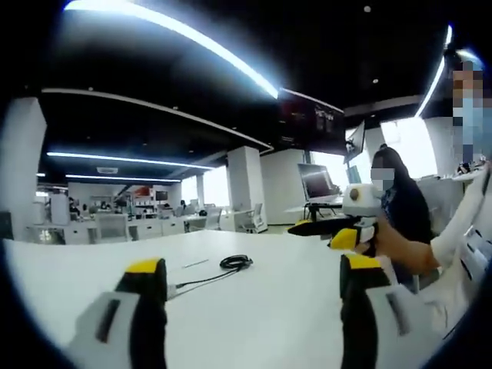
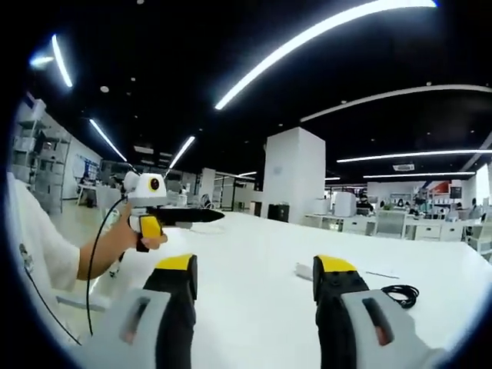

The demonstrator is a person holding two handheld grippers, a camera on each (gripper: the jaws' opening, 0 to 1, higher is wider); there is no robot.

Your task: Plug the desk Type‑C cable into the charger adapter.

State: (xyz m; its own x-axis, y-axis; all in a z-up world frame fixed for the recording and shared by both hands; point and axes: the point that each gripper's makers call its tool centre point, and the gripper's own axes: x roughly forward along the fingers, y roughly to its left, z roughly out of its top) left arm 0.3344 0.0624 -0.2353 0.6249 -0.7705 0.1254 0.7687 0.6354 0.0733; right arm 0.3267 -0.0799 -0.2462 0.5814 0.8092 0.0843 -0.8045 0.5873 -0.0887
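On white desk (image 1: pixel 254 307), coiled cable (image 1: pixel 235 263) beyond open left claw (image 1: pixel 254 288).

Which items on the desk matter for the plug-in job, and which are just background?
Job items:
- coiled black cable on the white desk
- small white block, probably the charger adapter, partly behind the right jaw
- left gripper, open
- right gripper, open

Lying about:
- thin pale stick near the cable
- monitor on a far desk
- seated person
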